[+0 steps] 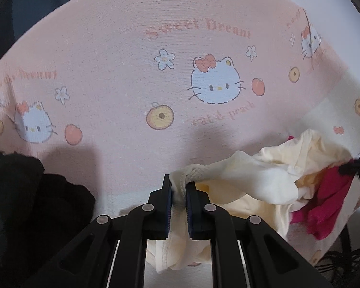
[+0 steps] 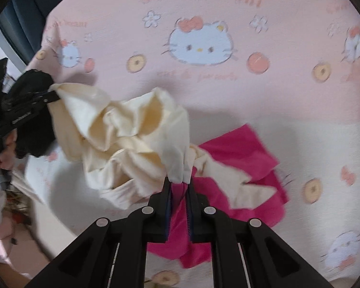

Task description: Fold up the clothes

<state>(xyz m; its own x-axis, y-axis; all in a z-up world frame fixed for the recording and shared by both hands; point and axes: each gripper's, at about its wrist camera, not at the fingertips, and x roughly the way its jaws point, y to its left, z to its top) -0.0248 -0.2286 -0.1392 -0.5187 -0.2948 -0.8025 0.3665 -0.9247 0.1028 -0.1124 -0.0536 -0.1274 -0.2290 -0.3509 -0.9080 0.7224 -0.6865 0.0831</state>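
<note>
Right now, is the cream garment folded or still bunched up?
Bunched. The cream garment hangs crumpled between the left gripper and right gripper, each shut on an edge.

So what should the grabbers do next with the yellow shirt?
Probably pull apart sideways. Both the left gripper and right gripper pinch the cream garment, which hangs bunched between them over the pink garment, too crumpled to fold.
</note>
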